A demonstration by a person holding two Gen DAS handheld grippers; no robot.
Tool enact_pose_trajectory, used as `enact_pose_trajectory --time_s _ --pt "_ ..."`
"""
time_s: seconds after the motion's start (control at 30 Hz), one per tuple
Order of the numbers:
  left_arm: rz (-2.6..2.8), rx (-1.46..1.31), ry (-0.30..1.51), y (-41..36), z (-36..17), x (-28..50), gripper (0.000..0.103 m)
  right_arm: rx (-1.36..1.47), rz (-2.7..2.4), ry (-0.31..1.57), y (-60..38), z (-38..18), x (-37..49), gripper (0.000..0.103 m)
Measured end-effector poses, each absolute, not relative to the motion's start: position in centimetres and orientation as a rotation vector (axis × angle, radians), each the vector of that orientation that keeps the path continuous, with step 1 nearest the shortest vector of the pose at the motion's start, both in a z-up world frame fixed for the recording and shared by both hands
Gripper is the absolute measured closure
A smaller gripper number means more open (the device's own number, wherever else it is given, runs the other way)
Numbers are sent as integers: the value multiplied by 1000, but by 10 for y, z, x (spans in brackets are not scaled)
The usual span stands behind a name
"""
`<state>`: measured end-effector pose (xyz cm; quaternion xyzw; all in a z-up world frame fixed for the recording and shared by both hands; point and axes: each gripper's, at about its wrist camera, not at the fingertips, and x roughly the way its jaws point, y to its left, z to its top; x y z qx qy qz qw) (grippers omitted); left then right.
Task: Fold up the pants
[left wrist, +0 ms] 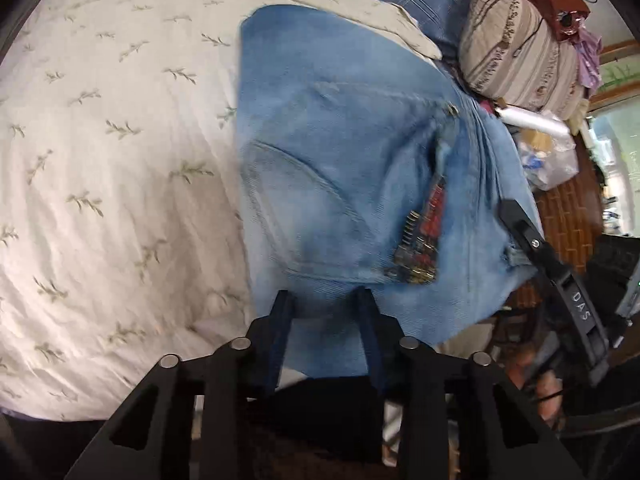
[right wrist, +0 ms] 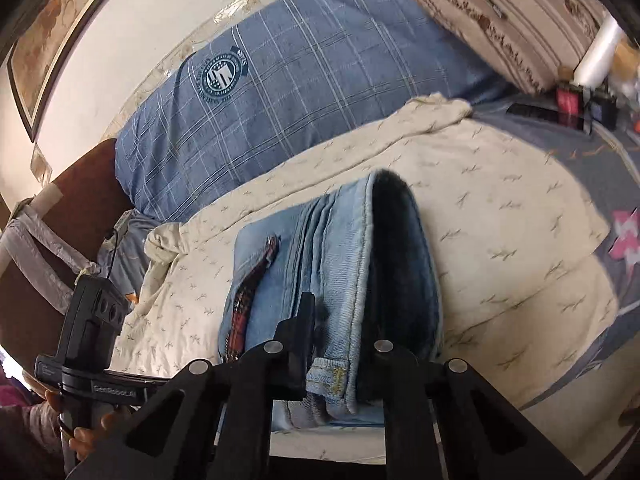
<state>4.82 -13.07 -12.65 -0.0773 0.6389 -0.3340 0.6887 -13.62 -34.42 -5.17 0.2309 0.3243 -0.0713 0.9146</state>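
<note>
Light blue jeans (left wrist: pixel 344 152) with a red patterned patch (left wrist: pixel 420 240) lie folded on a cream leaf-print bedspread (left wrist: pixel 112 152). My left gripper (left wrist: pixel 326 300) has its jaws apart at the near edge of the denim, which passes between the fingers. My right gripper (left wrist: pixel 532 240) shows at the jeans' right edge in the left wrist view. In the right wrist view the right gripper (right wrist: pixel 344 312) holds the waistband (right wrist: pixel 340 320); only its left finger (right wrist: pixel 304 320) shows, the other is hidden inside the dark fleece lining (right wrist: pixel 400 264).
A blue checked pillow (right wrist: pixel 304 92) lies behind the jeans. A striped brown bundle (left wrist: pixel 520 52) and plastic bags (left wrist: pixel 548 152) sit at the right. The left gripper's body (right wrist: pixel 92 320) shows at the bed's left edge. A dark headboard (right wrist: pixel 72 188) stands at left.
</note>
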Motion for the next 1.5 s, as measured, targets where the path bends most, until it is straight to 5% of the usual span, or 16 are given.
enact_pose_trajectory --time_s 0.17,0.37,0.5,1.03,1.13,1.17,1.2,1.3,1.37,1.5 --pt "-718 -108 1422 -133 -136 42 67 469 -228 828 -361 -120 -123 88" --pt "-756 -67 1265 -120 -86 31 72 616 -181 731 -373 -98 -139 71" --pt "-643 -19 1097 -110 -57 29 53 671 -202 645 -392 -82 -142 52" --pt "-580 -30 1152 -187 -77 84 52 636 -162 736 -405 -90 -64 48" --pt "-608 -115 1194 -191 -76 103 45 580 -121 727 -401 -75 -56 72" --pt "-612 -134 1209 -195 -77 109 45 552 -110 729 -398 -70 -53 93" --pt "-600 -134 1210 -200 -80 115 47 521 -94 724 -395 -63 -51 94" --pt "-540 -59 1213 -219 -99 126 65 444 -115 715 -392 -56 -46 95" --pt "-527 -57 1226 -223 -108 127 63 437 -172 771 -402 -72 -39 92" --pt "-542 -90 1239 -212 -97 128 64 537 -172 803 -417 -95 -46 67"
